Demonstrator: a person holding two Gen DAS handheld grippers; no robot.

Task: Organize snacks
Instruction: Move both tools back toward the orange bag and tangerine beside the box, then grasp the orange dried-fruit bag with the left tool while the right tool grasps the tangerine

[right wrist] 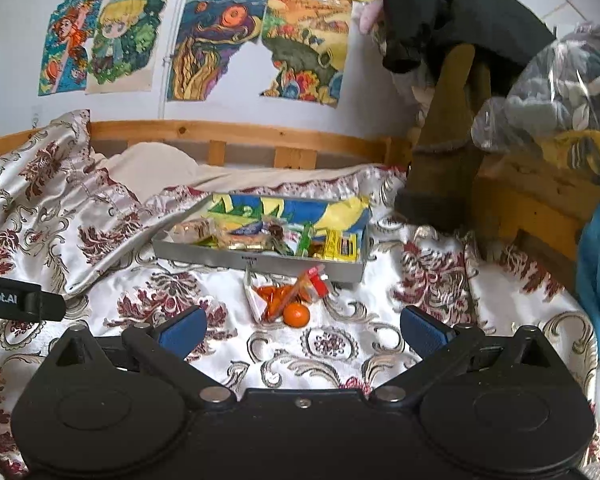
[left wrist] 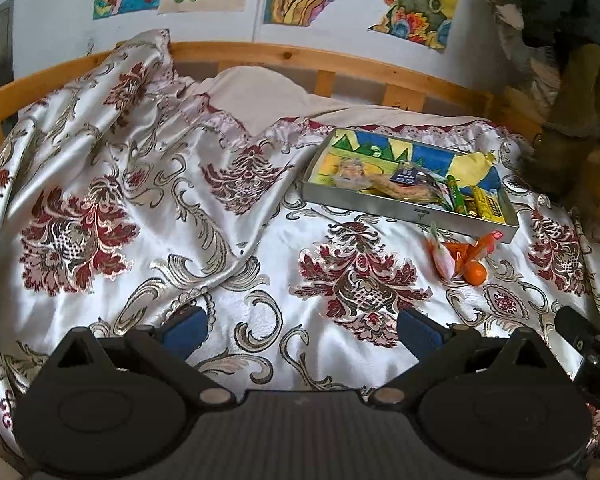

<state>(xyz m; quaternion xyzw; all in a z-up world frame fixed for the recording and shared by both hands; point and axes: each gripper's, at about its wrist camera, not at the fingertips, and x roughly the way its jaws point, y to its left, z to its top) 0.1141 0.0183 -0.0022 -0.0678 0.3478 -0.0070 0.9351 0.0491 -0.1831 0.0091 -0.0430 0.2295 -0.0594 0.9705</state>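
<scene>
A shallow grey tin tray [right wrist: 260,263] with a colourful liner sits on the bed and holds several wrapped snacks [right wrist: 260,240]. It also shows in the left wrist view [left wrist: 404,209]. Just in front of it lie loose orange-wrapped snacks [right wrist: 288,296], a pink-white packet [left wrist: 442,258] and a small orange fruit [right wrist: 296,314], the fruit also in the left wrist view [left wrist: 475,271]. My right gripper [right wrist: 303,330] is open and empty, just short of the fruit. My left gripper [left wrist: 302,334] is open and empty, left of and nearer than the snacks.
A satin bedspread with red floral patterns [left wrist: 140,208] covers the bed. A wooden rail [right wrist: 236,132] and a wall with drawings stand behind. Clothes and bags [right wrist: 540,80] pile at the right. The left gripper's body [right wrist: 16,300] shows at the right view's left edge.
</scene>
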